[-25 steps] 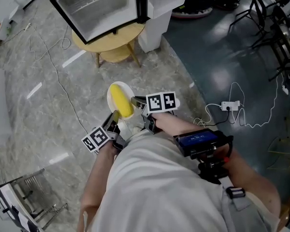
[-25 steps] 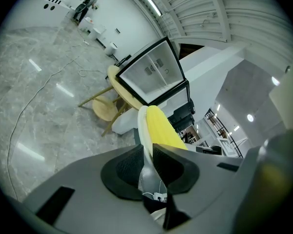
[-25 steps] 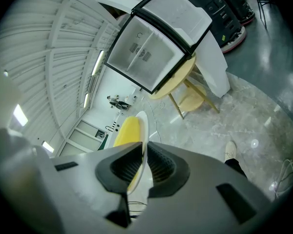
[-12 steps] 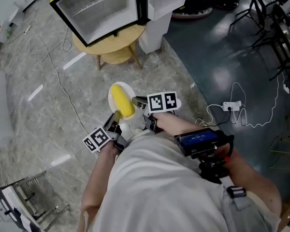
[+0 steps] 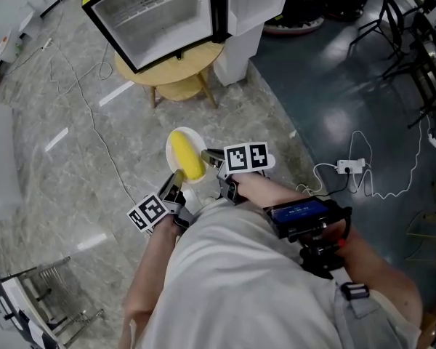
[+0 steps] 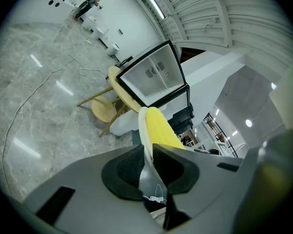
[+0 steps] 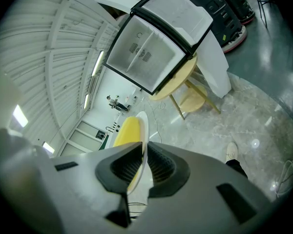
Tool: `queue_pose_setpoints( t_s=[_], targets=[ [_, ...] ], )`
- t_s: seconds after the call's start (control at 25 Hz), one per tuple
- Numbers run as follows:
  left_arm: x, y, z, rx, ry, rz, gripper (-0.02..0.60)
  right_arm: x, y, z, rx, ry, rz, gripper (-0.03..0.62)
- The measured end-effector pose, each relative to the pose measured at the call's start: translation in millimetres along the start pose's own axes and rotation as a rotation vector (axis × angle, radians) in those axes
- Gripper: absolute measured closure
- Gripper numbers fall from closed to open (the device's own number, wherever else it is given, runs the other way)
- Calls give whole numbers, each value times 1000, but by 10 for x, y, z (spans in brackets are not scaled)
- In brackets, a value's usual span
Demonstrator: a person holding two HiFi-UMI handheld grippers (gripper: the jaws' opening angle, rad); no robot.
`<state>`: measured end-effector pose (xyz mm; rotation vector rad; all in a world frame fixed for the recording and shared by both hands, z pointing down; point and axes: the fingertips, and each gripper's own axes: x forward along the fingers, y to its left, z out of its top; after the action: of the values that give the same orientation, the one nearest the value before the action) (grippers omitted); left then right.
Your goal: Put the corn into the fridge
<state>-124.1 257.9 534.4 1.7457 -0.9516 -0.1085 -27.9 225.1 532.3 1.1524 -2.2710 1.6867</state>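
A yellow corn cob [image 5: 187, 155] lies on a small white plate [image 5: 177, 137] held in the air over the marble floor. My left gripper [image 5: 176, 178] is shut on the plate's near-left rim, and my right gripper [image 5: 206, 155] is shut on its right rim. In the left gripper view the plate's edge [image 6: 142, 130] sits pinched between the black pads, with the corn [image 6: 161, 129] beyond. The right gripper view shows the same: the plate rim [image 7: 142, 150] is clamped and the corn [image 7: 126, 131] lies to its left. The small fridge [image 5: 158, 14] stands ahead on a round wooden table [image 5: 173, 70].
A white cabinet [image 5: 240, 42] stands right of the table. A cable [image 5: 94, 115] trails across the marble floor on the left. A power strip and its cord [image 5: 349, 167] lie on the dark floor at the right. A metal rack [image 5: 43, 304] sits at the lower left.
The fridge and table sit slightly lower and further right in the head view; the plate with the corn stays gripped by both grippers.
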Motion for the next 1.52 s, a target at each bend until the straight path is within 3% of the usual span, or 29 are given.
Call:
queue_pose_setpoints(
  t_s=[1.52],
  targets=[
    [34, -46, -76, -24, 9, -27, 529, -101, -44, -1, 13, -22, -36, 559]
  ],
)
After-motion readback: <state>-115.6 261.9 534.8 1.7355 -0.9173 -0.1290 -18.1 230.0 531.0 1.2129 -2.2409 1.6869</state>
